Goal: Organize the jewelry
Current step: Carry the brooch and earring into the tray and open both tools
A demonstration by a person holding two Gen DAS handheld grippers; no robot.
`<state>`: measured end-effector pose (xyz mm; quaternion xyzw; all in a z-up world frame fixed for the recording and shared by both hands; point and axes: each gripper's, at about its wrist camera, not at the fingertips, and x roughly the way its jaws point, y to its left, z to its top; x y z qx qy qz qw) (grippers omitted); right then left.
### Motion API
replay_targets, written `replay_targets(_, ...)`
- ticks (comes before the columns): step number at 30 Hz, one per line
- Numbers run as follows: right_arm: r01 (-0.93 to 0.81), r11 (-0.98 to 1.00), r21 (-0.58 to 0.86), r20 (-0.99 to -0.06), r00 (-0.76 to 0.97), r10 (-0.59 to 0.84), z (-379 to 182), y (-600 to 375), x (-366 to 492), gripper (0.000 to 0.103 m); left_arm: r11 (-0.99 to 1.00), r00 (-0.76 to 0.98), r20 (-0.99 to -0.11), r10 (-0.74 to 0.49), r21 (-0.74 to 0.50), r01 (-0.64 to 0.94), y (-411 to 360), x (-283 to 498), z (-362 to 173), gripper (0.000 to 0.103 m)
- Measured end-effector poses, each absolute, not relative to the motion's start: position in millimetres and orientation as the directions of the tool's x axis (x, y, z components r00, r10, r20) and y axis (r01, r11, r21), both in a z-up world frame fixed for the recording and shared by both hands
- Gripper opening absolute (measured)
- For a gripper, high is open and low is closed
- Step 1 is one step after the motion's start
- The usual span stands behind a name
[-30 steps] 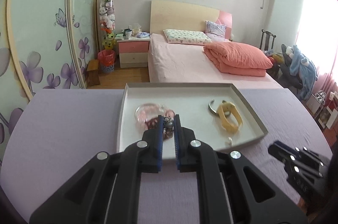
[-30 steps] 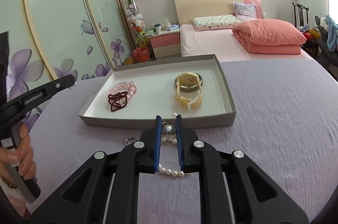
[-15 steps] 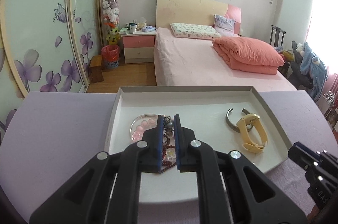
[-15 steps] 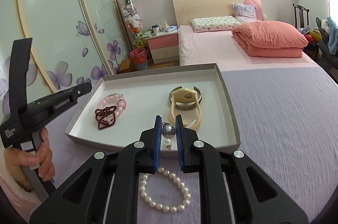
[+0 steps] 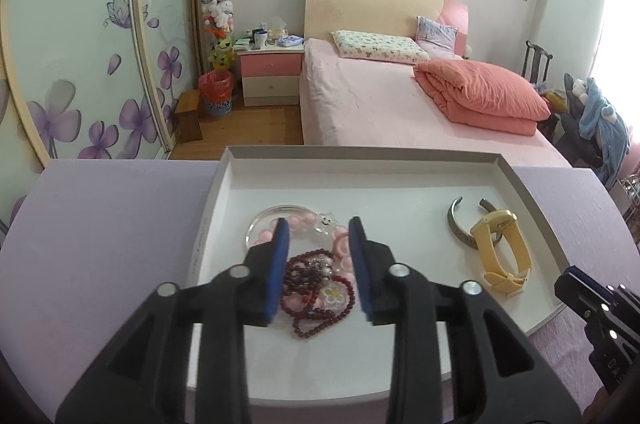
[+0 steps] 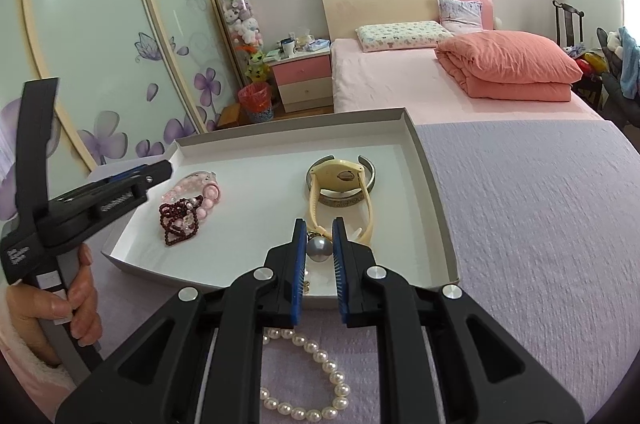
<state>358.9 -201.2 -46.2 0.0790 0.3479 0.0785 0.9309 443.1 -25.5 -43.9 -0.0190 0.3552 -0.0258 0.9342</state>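
Over the shallow white cardboard tray (image 5: 520, 180), a tangled dark-red bead string (image 5: 316, 288) is being released by the left gripper (image 5: 318, 236), whose jaws have just been opening; a round grey pearl (image 6: 319, 249) is being clenched by the right gripper (image 6: 318, 234).

bracelets (image 5: 316, 264) left in tray (image 5: 360, 160), watch (image 5: 502, 252) right, seemingly on bangle (image 5: 458, 228)

Soft, even daylight enters from a blown-out window at the right; faint shadows lie inside the shallow white cardboard tray (image 5: 224, 208); focus is sharp, fisheye bends edges, corners vignette black
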Motion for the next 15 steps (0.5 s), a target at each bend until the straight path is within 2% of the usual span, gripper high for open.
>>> replay_targets(2, -0.090, 0.977, 0.196, -0.637, 0.745, 0.197, -45.7, -198.7, 361.9, 0.014, 0.998, 0.752, -0.657, -0.058, -0.056, 0.028, -20.9, 439.4, -40.5, 0.037)
replay_targets(10, -0.098, 0.978, 0.184, -0.642, 0.741, 0.195, -41.9, -189.2, 382.6, 0.014, 0.998, 0.791, -0.611, -0.032, -0.058, -0.004, 2.8, 412.6, -23.5, 0.060)
replay_targets(15, -0.106, 0.980, 0.170, -0.666, 0.721, 0.194, -46.3, -180.3, 401.6, 0.014, 0.997, 0.795, -0.606, -0.029, -0.071, -0.018, 12.6, 407.6, -19.0, 0.064)
